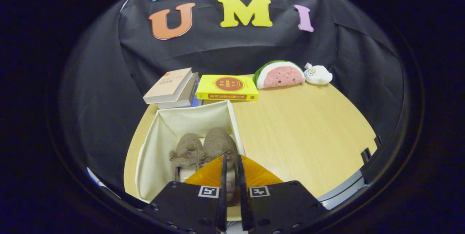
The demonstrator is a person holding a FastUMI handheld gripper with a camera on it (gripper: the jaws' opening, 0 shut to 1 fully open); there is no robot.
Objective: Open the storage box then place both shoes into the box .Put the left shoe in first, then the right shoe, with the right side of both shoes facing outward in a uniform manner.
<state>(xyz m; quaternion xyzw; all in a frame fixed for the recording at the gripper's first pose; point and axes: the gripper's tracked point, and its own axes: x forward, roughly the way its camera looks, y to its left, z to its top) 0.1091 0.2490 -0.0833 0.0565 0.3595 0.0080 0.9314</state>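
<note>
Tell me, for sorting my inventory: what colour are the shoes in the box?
Grey-brown shoes, seen in the gripper view.

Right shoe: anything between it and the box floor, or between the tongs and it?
Nothing visible. The right shoe already sits in the open storage box, beside the left shoe. The tongs are nearly closed over its heel; a grip cannot be confirmed.

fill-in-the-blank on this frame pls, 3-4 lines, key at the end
1. Both brown shoes sit inside the white fabric ____.
2. The gripper fingers stand nearly closed just above the ____ shoe of the pair.
3. The yellow book lies between the book stack and the ____ plush.
4. Everything rests on a ____ table.

Missing words: storage box; right-hand; watermelon; wooden
</note>
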